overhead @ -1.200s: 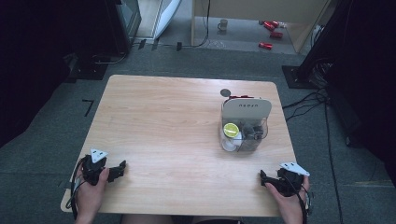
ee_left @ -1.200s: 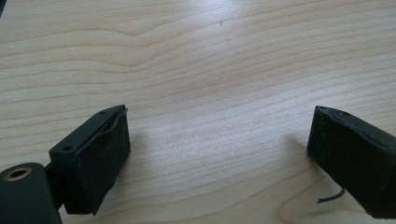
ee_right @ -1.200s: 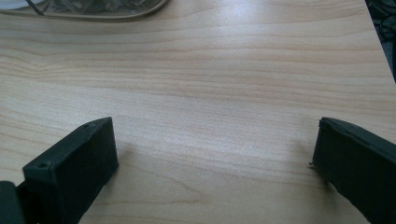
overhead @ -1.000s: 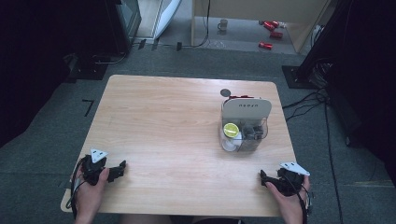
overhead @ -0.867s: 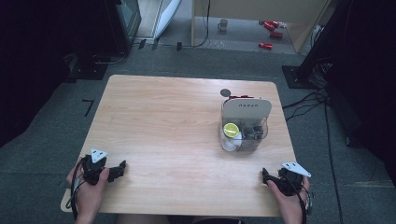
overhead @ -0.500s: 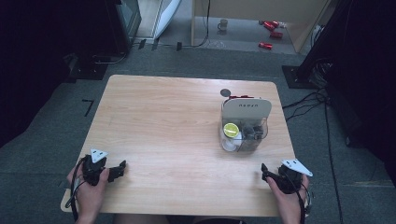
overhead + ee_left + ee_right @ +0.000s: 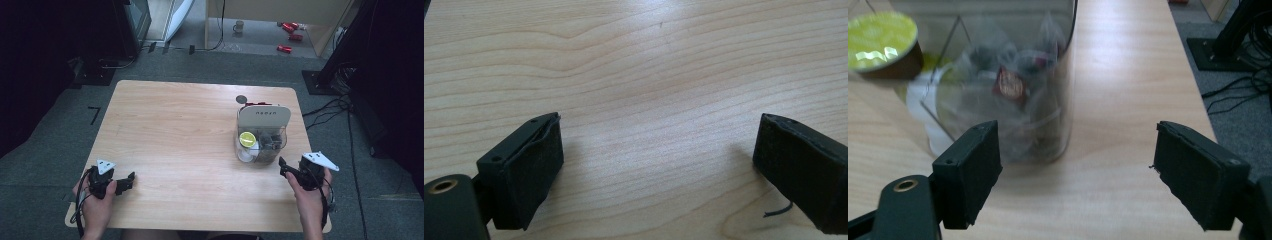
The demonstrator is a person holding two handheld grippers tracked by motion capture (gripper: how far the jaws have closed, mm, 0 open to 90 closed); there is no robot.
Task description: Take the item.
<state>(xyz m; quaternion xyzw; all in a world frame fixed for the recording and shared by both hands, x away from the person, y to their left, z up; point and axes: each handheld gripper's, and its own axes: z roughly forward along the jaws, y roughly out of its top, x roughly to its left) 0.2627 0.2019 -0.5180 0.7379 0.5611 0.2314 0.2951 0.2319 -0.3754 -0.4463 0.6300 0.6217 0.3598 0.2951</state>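
Note:
A clear plastic container (image 7: 262, 141) with a white lid (image 7: 263, 117) stands on the wooden table (image 7: 180, 125) at the right. It holds a capsule with a yellow-green top (image 7: 246, 139) and several small packets. My right gripper (image 7: 284, 169) is open just in front and to the right of it. In the right gripper view the container (image 7: 1013, 90) and the capsule (image 7: 880, 35) sit close ahead, to the left of the open right gripper (image 7: 1075, 170). My left gripper (image 7: 127, 182) rests near the front left corner, and the left gripper (image 7: 659, 165) is open over bare wood.
A small grey disc (image 7: 242, 99) lies on the table behind the container. Cables (image 7: 345, 105) and black stands sit on the floor to the right. A mug (image 7: 240, 26) and red items (image 7: 285, 48) lie on the floor beyond the table.
My right gripper has moved forward from the table's front edge toward the container. The left gripper has stayed in place.

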